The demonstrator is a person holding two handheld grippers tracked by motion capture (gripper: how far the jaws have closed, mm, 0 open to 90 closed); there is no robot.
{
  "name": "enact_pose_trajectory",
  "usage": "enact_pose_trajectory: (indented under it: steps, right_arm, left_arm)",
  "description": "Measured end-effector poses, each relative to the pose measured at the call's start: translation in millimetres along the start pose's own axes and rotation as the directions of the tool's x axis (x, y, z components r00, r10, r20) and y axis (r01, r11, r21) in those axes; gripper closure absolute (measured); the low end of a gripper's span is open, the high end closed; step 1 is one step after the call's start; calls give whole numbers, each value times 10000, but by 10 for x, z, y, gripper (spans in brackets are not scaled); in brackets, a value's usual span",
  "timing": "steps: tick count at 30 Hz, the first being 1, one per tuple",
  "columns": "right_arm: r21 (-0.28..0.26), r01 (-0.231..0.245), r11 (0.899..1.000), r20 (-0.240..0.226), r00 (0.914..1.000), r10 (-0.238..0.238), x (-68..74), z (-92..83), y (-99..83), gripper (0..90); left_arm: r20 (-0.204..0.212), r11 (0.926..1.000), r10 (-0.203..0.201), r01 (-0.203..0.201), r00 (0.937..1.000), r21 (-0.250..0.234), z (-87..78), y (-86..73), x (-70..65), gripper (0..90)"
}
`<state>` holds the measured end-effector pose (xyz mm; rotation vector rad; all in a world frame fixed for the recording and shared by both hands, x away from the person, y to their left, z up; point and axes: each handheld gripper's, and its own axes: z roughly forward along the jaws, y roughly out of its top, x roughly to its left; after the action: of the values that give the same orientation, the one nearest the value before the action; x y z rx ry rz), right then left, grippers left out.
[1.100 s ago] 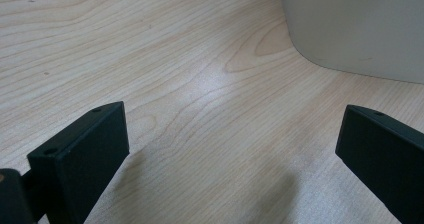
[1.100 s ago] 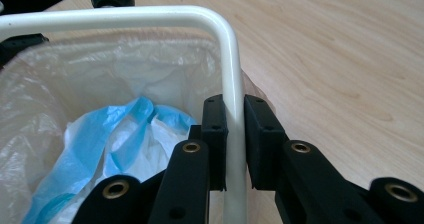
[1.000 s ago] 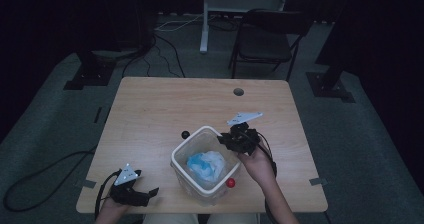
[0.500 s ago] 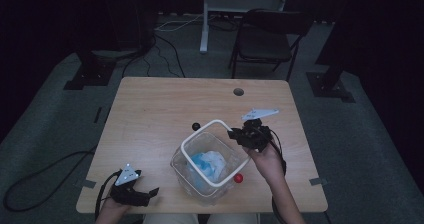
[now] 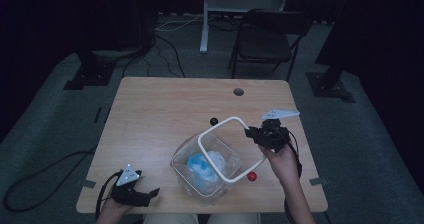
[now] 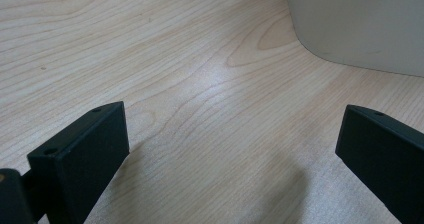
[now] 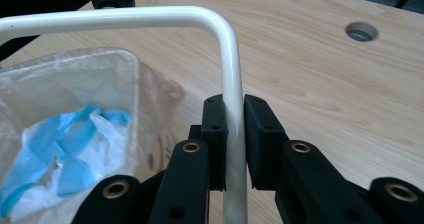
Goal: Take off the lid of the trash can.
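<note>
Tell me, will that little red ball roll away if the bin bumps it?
Probably yes. The red ball looks round and smooth, and it lies loose on the flat wooden table, so a nudge would likely send it rolling. It seems small and light. The bin stands right beside it, so a bump seems possible.

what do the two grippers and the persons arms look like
Both are black handheld tools. The left gripper and the right gripper each carry a pale grey three-cornered plate on top and trail a thin black cable. Up close, the jaws are flat rectangular black blocks with small screw holes, and the right one's linkage arms have brass-coloured pivot rings. The forearms are bare, with no sleeves in view.
</note>
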<state>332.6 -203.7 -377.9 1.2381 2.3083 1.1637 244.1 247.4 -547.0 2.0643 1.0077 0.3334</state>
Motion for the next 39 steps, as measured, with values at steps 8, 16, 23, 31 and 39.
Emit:
enact_pose_trajectory:
  steps: [8,16,23,31,39]
  right_arm:
    - [-213,-443,9988,401,9982,451,-199,-180,-113,802]
    - [-408,-937,9948,1010,9901,974,-386,-341,-254,802]
    - [-500,-1383,9891,1415,9794,1441,-542,-419,-392,802]
    - [-497,-1721,9838,1656,9700,1780,-659,-435,-549,802]
    - [-366,-2088,9773,1844,9597,2120,-773,-400,-743,801]
  left_arm:
    - [-79,9999,74,-74,9999,70,9,0,-8,12]
    - [-105,9998,137,-136,9999,125,9,-2,-14,12]
    - [-163,9996,232,-229,9996,192,17,-6,-28,12]
    - [-141,9997,178,-176,9997,172,18,-8,-22,12]
    - [-154,9996,210,-207,9997,206,19,-9,-25,12]
